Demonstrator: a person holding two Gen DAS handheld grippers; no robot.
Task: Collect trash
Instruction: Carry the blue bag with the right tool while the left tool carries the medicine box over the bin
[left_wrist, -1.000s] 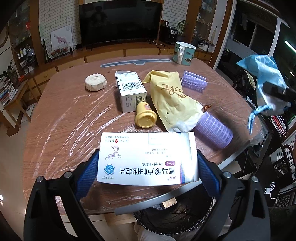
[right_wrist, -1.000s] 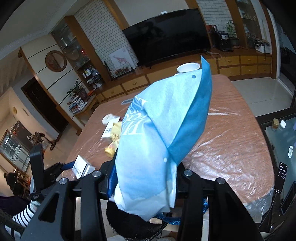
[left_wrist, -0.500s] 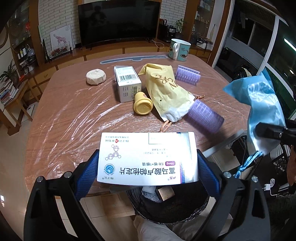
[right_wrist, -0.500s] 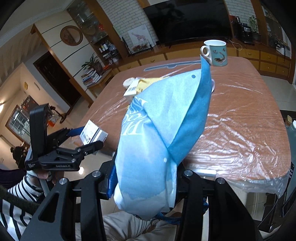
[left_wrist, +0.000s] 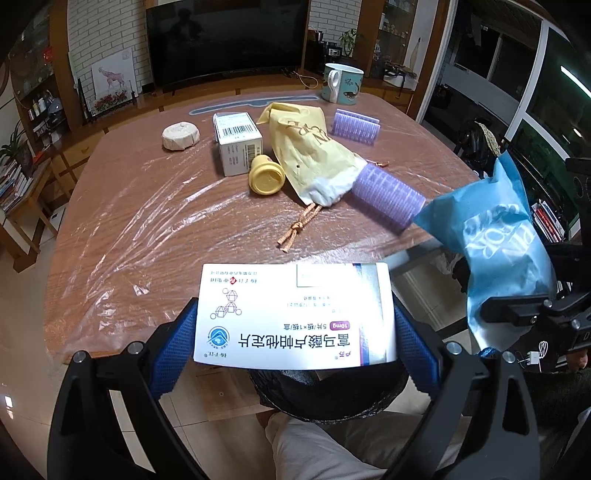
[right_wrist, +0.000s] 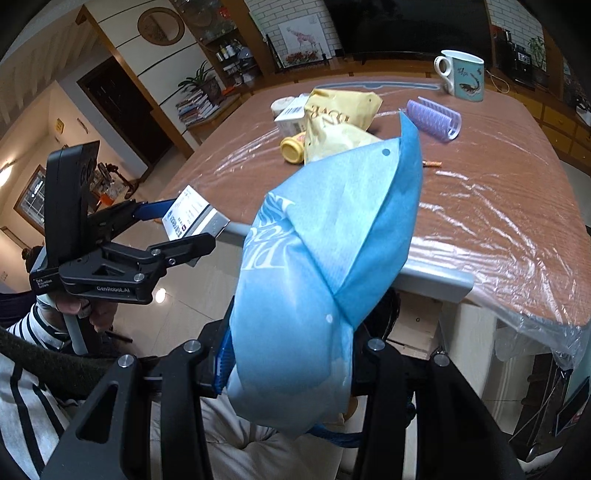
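Observation:
My left gripper (left_wrist: 295, 332) is shut on a white medicine box (left_wrist: 295, 317) and holds it off the table's near edge, above a black trash bin (left_wrist: 328, 395). The box also shows in the right wrist view (right_wrist: 192, 218). My right gripper (right_wrist: 288, 365) is shut on a blue fabric bag (right_wrist: 325, 266), held off the table's near edge; the bag shows at the right of the left wrist view (left_wrist: 498, 243). On the table lie a yellow bag (left_wrist: 310, 147), a yellow cap (left_wrist: 266, 177), a white carton (left_wrist: 238, 144), purple rollers (left_wrist: 388, 195) and a round white packet (left_wrist: 181, 136).
The wooden table (left_wrist: 147, 214) is covered in clear plastic film. A mug (left_wrist: 341, 86) stands at its far edge, with a second purple roller set (left_wrist: 356, 127) near it. An orange cord (left_wrist: 299, 229) lies mid-table. A TV and cabinets stand behind.
Both grippers have pulled back from the table toward the near edge. The blue bag has come lower and closer to the left gripper. The medicine box stays gripped over the bin.

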